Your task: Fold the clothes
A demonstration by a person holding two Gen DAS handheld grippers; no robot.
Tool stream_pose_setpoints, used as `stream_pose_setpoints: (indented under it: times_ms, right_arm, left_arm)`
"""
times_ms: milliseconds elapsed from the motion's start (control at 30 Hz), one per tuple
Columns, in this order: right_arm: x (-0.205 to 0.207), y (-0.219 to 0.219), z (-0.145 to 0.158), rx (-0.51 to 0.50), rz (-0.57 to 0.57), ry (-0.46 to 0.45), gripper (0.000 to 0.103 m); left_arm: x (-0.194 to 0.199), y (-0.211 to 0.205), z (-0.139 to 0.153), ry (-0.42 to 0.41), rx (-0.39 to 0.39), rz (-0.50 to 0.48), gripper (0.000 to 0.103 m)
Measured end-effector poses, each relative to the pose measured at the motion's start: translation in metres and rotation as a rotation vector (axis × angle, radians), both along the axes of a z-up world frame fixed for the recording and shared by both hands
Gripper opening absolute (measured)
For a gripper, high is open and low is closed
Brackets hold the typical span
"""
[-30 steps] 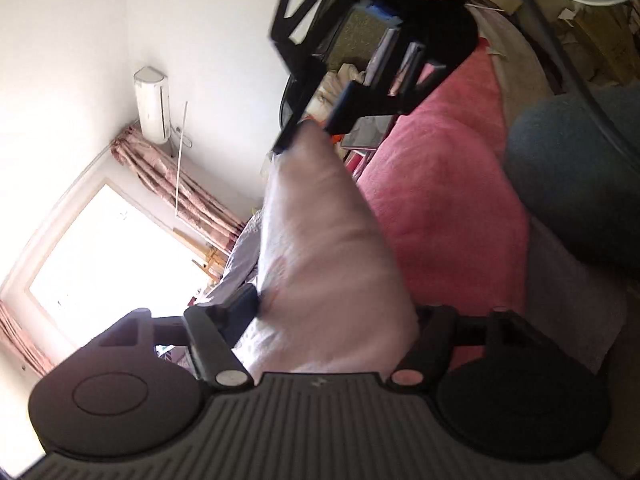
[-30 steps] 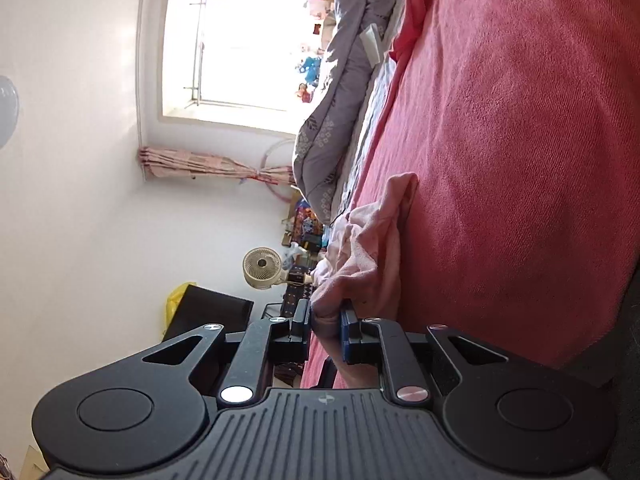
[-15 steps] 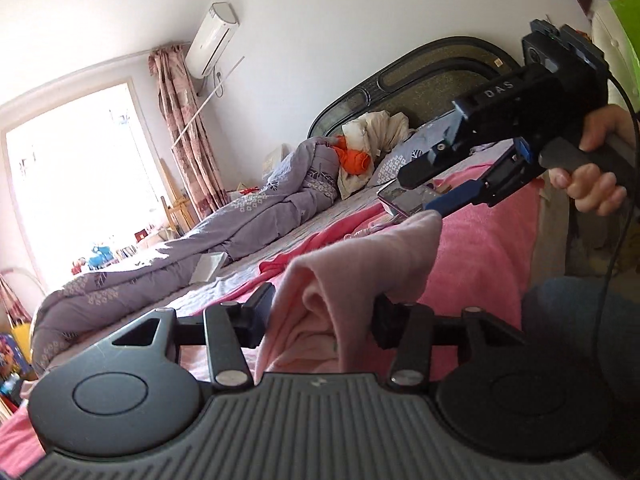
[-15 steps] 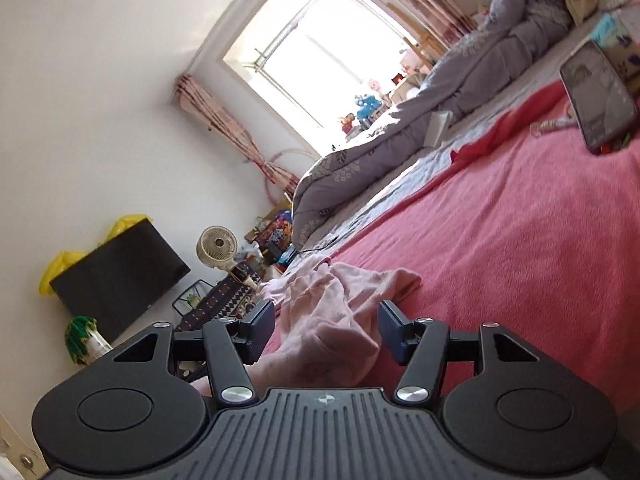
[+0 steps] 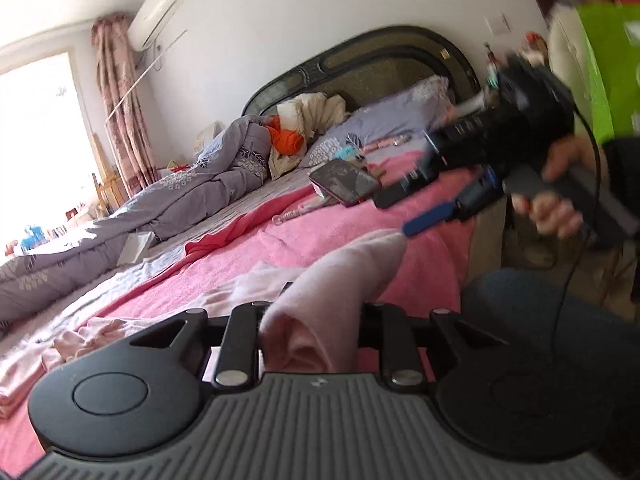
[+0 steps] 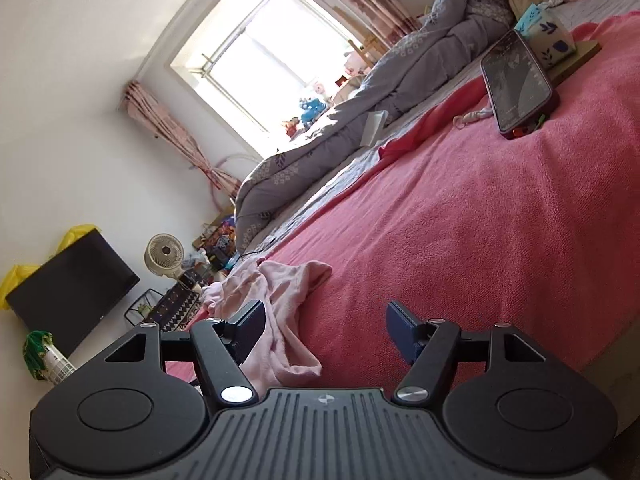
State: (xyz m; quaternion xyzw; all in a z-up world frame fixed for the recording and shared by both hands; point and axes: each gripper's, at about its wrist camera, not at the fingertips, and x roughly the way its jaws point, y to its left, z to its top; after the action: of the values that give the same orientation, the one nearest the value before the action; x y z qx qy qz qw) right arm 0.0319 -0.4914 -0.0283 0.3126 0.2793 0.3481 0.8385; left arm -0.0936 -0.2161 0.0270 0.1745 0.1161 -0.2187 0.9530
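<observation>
A pale pink garment (image 5: 344, 272) lies crumpled on the pink blanket (image 5: 320, 236) that covers the bed. One fold of it rises between the fingers of my left gripper (image 5: 316, 312), whose jaws are closing and pinch the cloth. In the right wrist view the garment (image 6: 276, 292) lies loose on the blanket (image 6: 460, 220) near the bed's edge. My right gripper (image 6: 326, 316) hovers just over it, jaws opening, with cloth by the left finger only and nothing gripped. A hand (image 5: 556, 208) holds the right gripper (image 5: 396, 214) above the fold's tip.
A phone (image 6: 516, 84) leans against a tissue box (image 6: 546, 34) further up the bed. A grey duvet (image 6: 400, 64) is bunched along the far side. A fan (image 6: 164, 254) and a black screen (image 6: 72, 280) stand beyond the bed. A knee in jeans (image 5: 520, 292) is at the right.
The right gripper has let go of the pink garment and spread its jaws. Both grippers have rolled upright. The left jaws have narrowed onto the fold of cloth.
</observation>
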Motion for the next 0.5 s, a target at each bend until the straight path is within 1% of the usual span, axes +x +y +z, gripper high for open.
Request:
stream_pose_setpoints:
  times_ms: [67,133,233,267,300,367,400,433,467,500]
  right_arm:
    - [0.002,0.002,-0.002,0.009,-0.006,0.007,0.07]
    - [0.004,0.004,-0.004,0.019,-0.008,0.01,0.071]
    - [0.009,0.011,-0.007,0.046,-0.004,0.018,0.074]
    - [0.01,0.015,-0.009,0.055,-0.001,0.023,0.074]
    - [0.013,0.019,-0.011,0.061,0.005,0.031,0.074]
    - [0.018,0.029,-0.015,0.063,0.015,0.044,0.074]
    - [0.019,0.035,-0.017,0.057,0.019,0.049,0.074]
    - [0.021,0.039,-0.018,0.05,0.022,0.048,0.075]
    - [0.021,0.043,-0.017,0.041,0.023,0.039,0.077]
    - [0.022,0.046,-0.015,0.028,0.028,0.026,0.077]
  left_arm:
    - [0.01,0.031,0.033,-0.017,-0.109,0.021,0.026]
    - [0.031,0.07,0.066,-0.032,-0.21,0.06,0.026]
    - [0.088,0.143,0.089,0.077,-0.412,0.122,0.027]
    - [0.113,0.169,0.085,0.162,-0.491,0.131,0.029]
    - [0.14,0.195,0.073,0.259,-0.575,0.152,0.031]
    - [0.182,0.233,0.035,0.416,-0.697,0.233,0.033]
    - [0.19,0.245,0.013,0.461,-0.736,0.269,0.033]
    - [0.198,0.256,-0.01,0.505,-0.776,0.306,0.028]
    - [0.205,0.267,-0.031,0.54,-0.818,0.335,0.028]
    - [0.2,0.273,-0.04,0.5,-0.876,0.305,0.028]
